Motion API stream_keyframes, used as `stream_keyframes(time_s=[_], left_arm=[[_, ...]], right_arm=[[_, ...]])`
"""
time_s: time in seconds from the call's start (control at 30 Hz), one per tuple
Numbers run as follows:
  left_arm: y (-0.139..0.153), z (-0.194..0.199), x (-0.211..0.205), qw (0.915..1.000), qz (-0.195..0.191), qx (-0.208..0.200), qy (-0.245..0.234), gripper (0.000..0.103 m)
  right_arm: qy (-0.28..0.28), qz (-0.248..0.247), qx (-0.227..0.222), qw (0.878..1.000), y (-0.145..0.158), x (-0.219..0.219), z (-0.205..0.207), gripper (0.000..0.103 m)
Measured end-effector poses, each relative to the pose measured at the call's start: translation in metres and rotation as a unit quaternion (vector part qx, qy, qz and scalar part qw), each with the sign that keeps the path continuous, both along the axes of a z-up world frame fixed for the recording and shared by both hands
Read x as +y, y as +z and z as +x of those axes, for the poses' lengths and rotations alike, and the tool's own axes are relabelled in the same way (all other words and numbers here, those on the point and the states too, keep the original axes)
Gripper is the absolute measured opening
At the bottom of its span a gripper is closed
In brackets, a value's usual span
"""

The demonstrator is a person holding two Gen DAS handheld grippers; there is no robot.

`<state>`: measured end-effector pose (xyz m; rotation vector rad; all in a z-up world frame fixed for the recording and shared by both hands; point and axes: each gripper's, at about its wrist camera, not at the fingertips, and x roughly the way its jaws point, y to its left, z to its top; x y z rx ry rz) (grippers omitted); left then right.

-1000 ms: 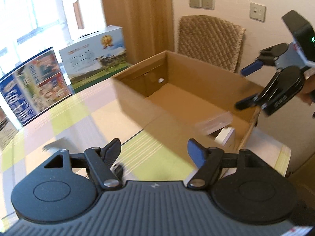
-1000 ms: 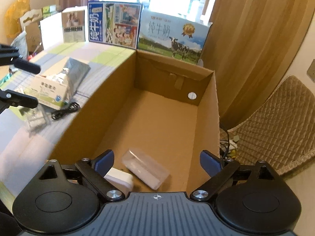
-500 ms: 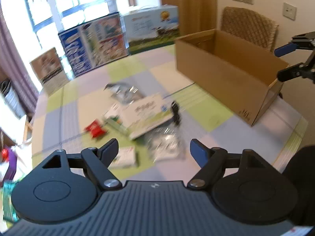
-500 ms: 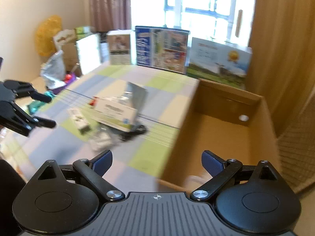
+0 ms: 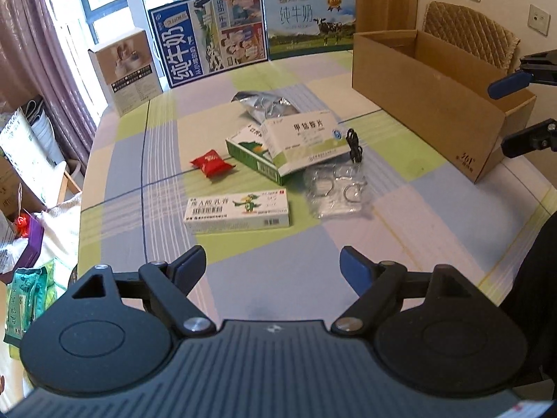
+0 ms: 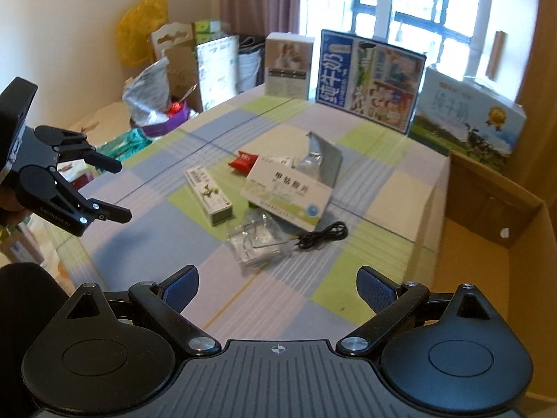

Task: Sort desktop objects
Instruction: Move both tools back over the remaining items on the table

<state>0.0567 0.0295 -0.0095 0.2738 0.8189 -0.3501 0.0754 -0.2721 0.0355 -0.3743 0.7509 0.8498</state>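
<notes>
— Where were your claws?

— My left claw (image 5: 271,268) hung above the near part of the tabletop (image 5: 383,237), spread wide and empty. My right claw (image 6: 276,287) was spread too, holding nothing, with the cardboard box (image 6: 487,244) at its right.

— And the things to sort?

— In a loose heap mid-tabletop. A long green-and-white carton (image 5: 238,211) lay nearest my left claw. Beyond it, a white medicine box (image 5: 303,141) leaned on a green box (image 5: 249,155), with a silver pouch (image 5: 266,106) behind them. A red packet (image 5: 212,163) lay apart to the left. A clear plastic bag (image 5: 336,188) sat just right of the cartons, and a black cable (image 5: 355,144) was coiled at the white box's edge.

— The box?

— Open-topped, at the tabletop's right side, well apart from the heap. From the right wrist I saw little of its floor, so I couldn't tell what lay inside.

— Anything else?

— Milk cases (image 5: 212,31) stood along the far edge.
</notes>
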Motion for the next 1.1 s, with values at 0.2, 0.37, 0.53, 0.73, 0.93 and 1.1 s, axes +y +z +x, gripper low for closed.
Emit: stream_keyframes(time_s=[0.2,0.37,0.53,0.73,0.93,1.1], left_arm=[[-0.014,0.007,0.003,0.9999,0.002,0.012,-0.005,0.082],[-0.025,0.017,0.002,0.9994,0.019,0.018,-0.024,0.083],[-0.039,0.033,0.003,0.9976,0.046,0.021,-0.046,0.084],[-0.053,0.056,0.006,0.9948,0.068,0.018,-0.074,0.086],[-0.063,0.084,-0.001,0.9789,0.123,0.011,-0.162,0.085],[-0.064,0.112,-0.003,0.9600,0.144,0.018,-0.240,0.085]], right_arm=[[0.022,-0.010,0.013,1.000,-0.017,0.015,0.010,0.095],[0.043,-0.021,0.021,0.999,-0.030,0.026,0.017,0.095],[0.059,-0.033,0.030,0.997,-0.046,0.039,0.027,0.095],[0.079,-0.053,0.037,0.995,-0.065,0.056,0.040,0.094],[0.111,-0.071,0.038,0.991,-0.081,0.074,0.056,0.093],[0.135,-0.092,0.041,0.986,-0.092,0.090,0.075,0.084]])
